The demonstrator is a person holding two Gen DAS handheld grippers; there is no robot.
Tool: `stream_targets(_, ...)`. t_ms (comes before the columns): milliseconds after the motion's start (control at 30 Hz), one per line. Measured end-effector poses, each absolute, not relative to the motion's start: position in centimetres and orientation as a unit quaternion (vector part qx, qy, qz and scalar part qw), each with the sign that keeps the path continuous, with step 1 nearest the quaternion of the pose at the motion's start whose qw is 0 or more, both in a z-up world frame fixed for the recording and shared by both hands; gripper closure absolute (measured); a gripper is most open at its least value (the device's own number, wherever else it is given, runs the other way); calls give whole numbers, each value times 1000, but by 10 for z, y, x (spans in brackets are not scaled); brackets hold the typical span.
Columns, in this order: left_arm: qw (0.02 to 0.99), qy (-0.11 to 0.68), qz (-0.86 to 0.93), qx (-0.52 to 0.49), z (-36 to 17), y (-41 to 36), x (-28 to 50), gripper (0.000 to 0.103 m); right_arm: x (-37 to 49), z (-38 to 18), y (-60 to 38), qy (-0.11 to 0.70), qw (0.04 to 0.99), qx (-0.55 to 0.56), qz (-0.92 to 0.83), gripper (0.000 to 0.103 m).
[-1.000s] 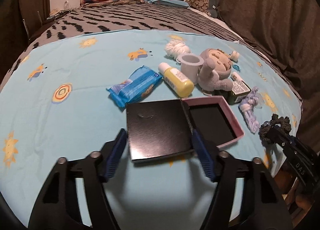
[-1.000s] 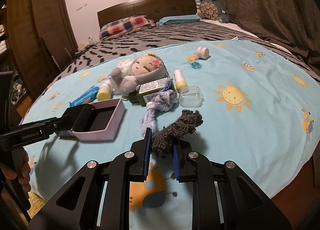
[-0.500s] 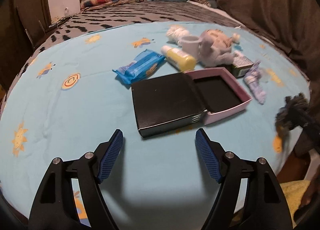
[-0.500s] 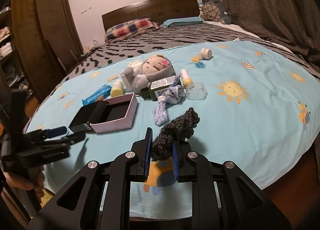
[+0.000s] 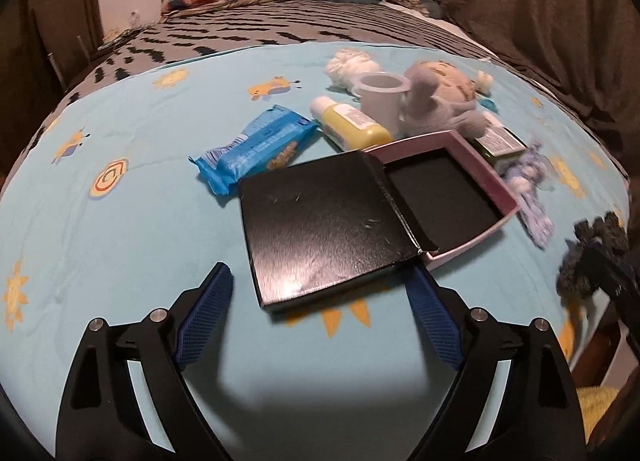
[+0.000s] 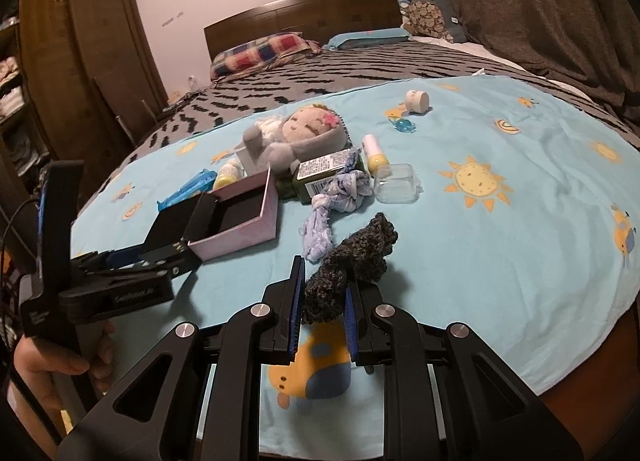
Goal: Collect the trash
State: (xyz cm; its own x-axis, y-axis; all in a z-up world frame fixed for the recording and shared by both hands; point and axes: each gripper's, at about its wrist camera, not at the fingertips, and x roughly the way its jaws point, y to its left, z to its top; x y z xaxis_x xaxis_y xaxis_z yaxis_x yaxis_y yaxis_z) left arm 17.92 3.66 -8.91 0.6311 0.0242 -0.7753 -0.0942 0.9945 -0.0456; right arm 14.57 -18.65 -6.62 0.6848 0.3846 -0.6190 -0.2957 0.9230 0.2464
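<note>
Bed (image 5: 120, 221) is mostly uncleared; no bin or bag in either view, so I can't tell where the trash goes.

Largest item: the box (image 5: 440, 189), pink tray with black hinged lid (image 5: 324, 225) folded flat, sits just ahead of the left claw (image 5: 320, 313). That claw's jaws are opening; the lid's near edge lies between the tips, pads not touching it. Box itself holds nothing, as far as I can see.

Beyond the box from that claw: doll (image 5: 436, 101), blue wrapper (image 5: 256, 145), yellow bottle (image 5: 352, 125), white cup (image 5: 380, 97), green labelled bottle (image 6: 320, 177). None collected.

Right claw (image 6: 320, 317) is clenched on the dark knitted scrunchie (image 6: 352, 257), lifted off the sheet. Just past its tips: pale purple rag (image 6: 332, 205), clear plastic case (image 6: 396, 183). Farther out: small white jar (image 6: 418, 101).

Judgement: one piece in hand, nothing binned yet, the bulk of the pile left.
</note>
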Motion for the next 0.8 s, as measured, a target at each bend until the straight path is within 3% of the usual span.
stream_targets(100,903,425,26,-53,-89,36,183,10,150,-70,-184,353,914,63,188,84)
stream_targets(200,906,418,39,-55,-90,36,191,10,153,-71,-184,353,914,64,190,84)
stream_targets(233,907,415,36,-57,-90,36,193,14,153,-72,-184,353,914,64,190,84)
stream_targets(267,909,412,31,-57,-89,35,193,26,154,-72,-183,354,914,62,190,84)
stream_targets(300,910,411,32,-53,-89,34,194,31,155,-73,-183,354,914,61,190,84)
stream_targets(800,931,362,33,-44,-35,50,150,32,136,-50,-186,329,924,53,188,87)
